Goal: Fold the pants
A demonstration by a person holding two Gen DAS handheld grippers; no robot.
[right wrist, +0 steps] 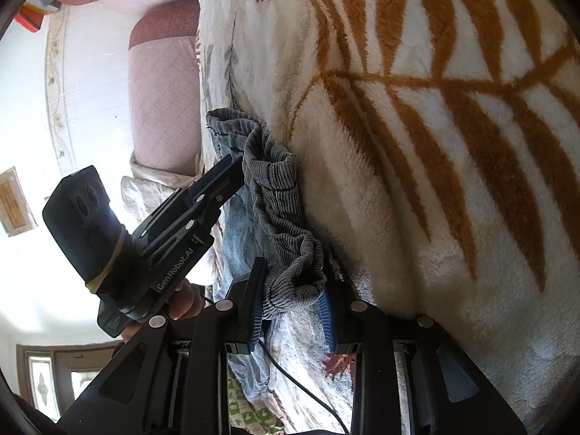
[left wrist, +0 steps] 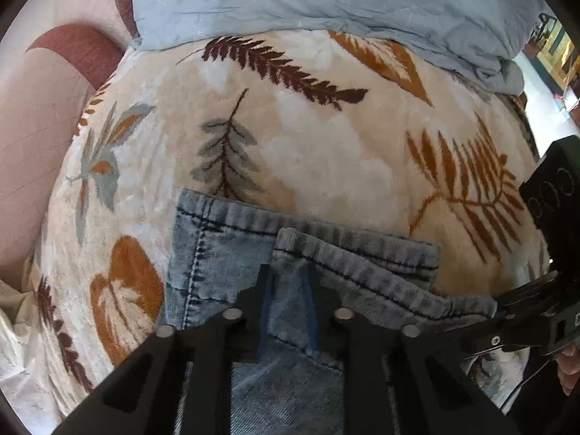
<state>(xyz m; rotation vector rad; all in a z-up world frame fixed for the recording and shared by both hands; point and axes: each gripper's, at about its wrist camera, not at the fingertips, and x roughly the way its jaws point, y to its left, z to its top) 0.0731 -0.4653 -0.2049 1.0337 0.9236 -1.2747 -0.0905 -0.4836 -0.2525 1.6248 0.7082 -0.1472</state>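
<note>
Denim pants (left wrist: 232, 253), washed blue, lying low-centre in the left wrist view on the leaf-print fleece blanket (left wrist: 326, 152) of a bed, hem ends stacked one over the other. Soft but weighty cloth, thick at the stitched hems; likely to drape and sag between holds, not slippery, nothing fragile. Best taken at the doubled hem bands, where seams give bite and both layers travel together. Left tool (left wrist: 288, 290) angled down over the cloth at lower centre, fingers set narrow with a fold of denim pinched between them. Right tool (right wrist: 290, 291) at lower centre of the right wrist view, closed on a bunched ribbed hem edge, cloth rumpled up along the blanket toward frame centre. Left tool also visible from the right wrist view, mid-left, tip pressed into the same hem, held by a hand (right wrist: 185, 301) partly seen beneath. Grey-blue quilt (left wrist: 326, 0) across the top of the left wrist view, pink padded headboard (right wrist: 163, 101) at upper left of the right. Both holds near each other along one hem line.
</note>
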